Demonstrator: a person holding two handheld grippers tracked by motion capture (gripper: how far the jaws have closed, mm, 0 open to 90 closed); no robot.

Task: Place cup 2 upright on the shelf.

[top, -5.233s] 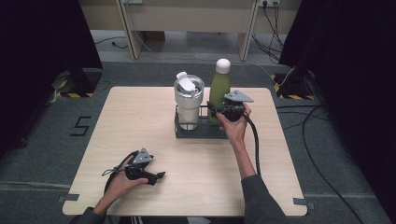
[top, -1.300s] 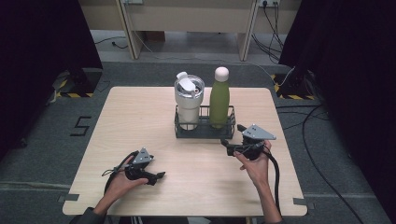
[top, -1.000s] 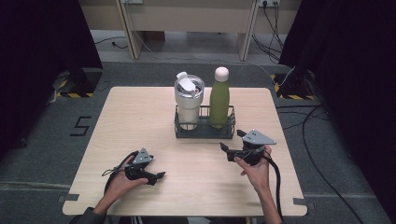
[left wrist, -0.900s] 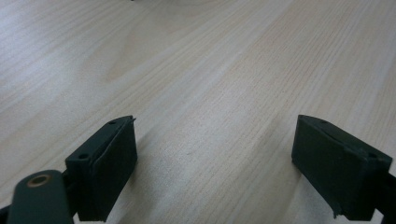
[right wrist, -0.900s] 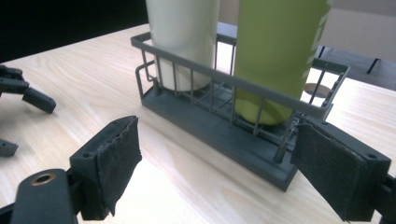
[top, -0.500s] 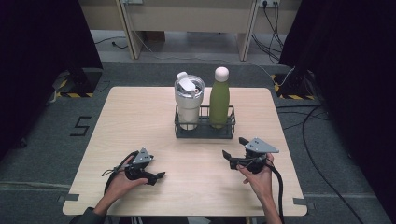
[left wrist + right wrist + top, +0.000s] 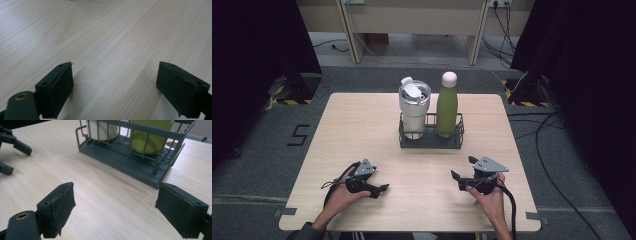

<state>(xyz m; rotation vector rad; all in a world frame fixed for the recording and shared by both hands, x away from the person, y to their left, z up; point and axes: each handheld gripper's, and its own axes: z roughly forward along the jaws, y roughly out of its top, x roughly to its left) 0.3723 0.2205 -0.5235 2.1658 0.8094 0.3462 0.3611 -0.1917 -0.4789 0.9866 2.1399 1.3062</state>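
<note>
2 bottles (image 7: pixel 447 102) in rack (image 7: pixel 430 141) – beyond right gripper (image 7: pixel 464 171)

tumbler (image 7: pixel 414 105) left of bottle (image 7: pixel 446 104), in rack (image 7: pixel 430 141)

In the right gripper view the top edge cuts off the green bottle (image 7: pixel 150 137) and white tumbler (image 7: pixel 102 128) above their bases.

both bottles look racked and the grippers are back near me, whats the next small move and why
Probably just lower the right gripper to rest on the table, as the left gripper does. The green bottle and the white tumbler stand upright in the wire rack, and both grippers' jaws are open and hold nothing, so little seems left.
</note>
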